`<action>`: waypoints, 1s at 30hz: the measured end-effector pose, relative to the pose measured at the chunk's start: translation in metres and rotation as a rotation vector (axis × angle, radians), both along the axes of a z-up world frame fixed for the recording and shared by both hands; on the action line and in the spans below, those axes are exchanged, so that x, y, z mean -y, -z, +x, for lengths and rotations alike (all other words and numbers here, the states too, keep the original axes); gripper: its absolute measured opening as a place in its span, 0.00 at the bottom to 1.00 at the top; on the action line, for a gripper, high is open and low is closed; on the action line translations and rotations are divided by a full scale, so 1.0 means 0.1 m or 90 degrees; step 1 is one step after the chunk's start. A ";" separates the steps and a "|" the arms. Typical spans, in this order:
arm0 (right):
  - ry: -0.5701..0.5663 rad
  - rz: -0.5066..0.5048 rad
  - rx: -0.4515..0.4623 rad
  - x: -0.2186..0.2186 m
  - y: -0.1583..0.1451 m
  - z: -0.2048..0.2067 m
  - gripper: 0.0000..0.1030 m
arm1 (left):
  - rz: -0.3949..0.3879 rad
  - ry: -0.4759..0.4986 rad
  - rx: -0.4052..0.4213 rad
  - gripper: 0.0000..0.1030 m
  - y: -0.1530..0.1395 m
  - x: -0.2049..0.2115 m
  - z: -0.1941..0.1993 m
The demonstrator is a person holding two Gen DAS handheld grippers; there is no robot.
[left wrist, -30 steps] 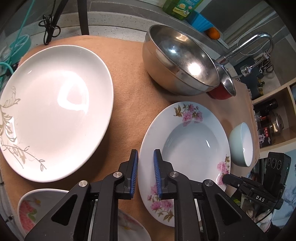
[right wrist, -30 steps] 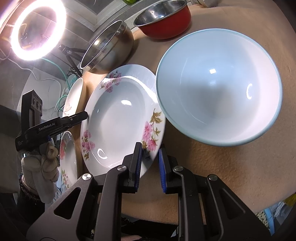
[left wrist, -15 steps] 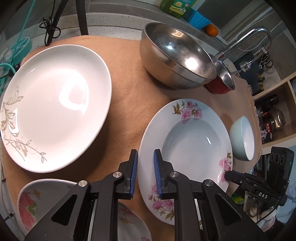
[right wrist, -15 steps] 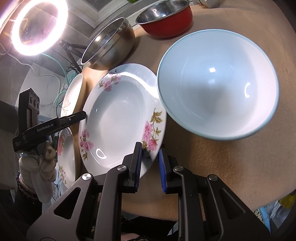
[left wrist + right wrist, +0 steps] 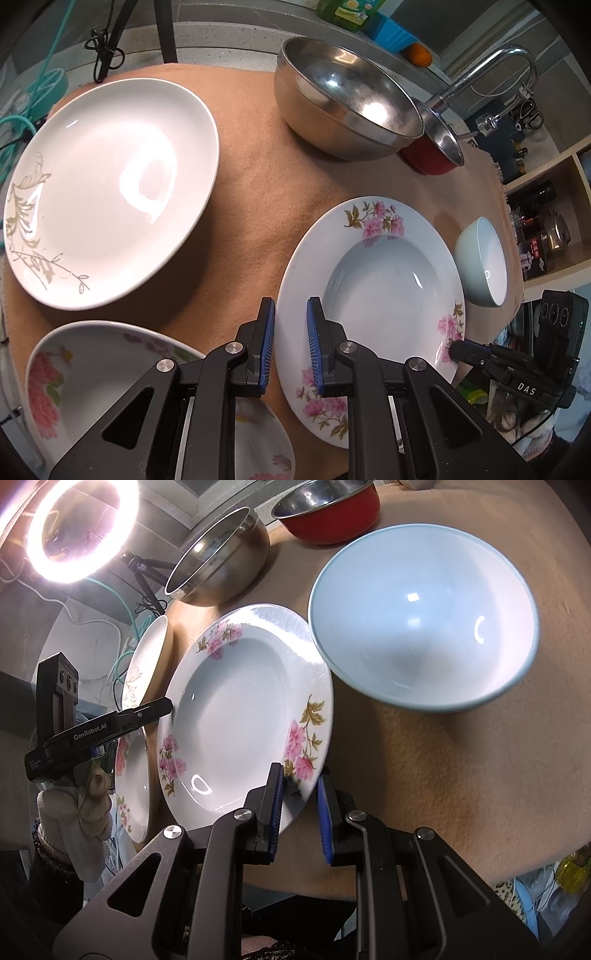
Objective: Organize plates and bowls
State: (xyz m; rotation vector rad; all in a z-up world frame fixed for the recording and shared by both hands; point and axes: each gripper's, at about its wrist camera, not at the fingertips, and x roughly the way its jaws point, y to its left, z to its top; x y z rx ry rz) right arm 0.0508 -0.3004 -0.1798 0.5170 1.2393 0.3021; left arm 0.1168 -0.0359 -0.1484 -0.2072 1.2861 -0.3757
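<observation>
Tan cloth (image 5: 251,184) with empty floral plate (image 5: 369,288), steel bowl (image 5: 347,103).

Left gripper (image 5: 290,325) and right gripper (image 5: 300,790), jaws parted, seemingly empty.

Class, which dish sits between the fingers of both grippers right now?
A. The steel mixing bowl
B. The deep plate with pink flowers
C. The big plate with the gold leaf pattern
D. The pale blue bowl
B: the left gripper and right gripper each straddle opposite rims of the deep flowered plate, jaws not closed.

Tan cloth-covered table (image 5: 251,206): plates (image 5: 110,192), bowls (image 5: 424,620).
</observation>
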 end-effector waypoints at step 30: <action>-0.018 0.003 -0.007 -0.07 0.07 -0.10 0.18 | 0.007 0.010 -0.004 0.15 -0.01 0.07 -0.20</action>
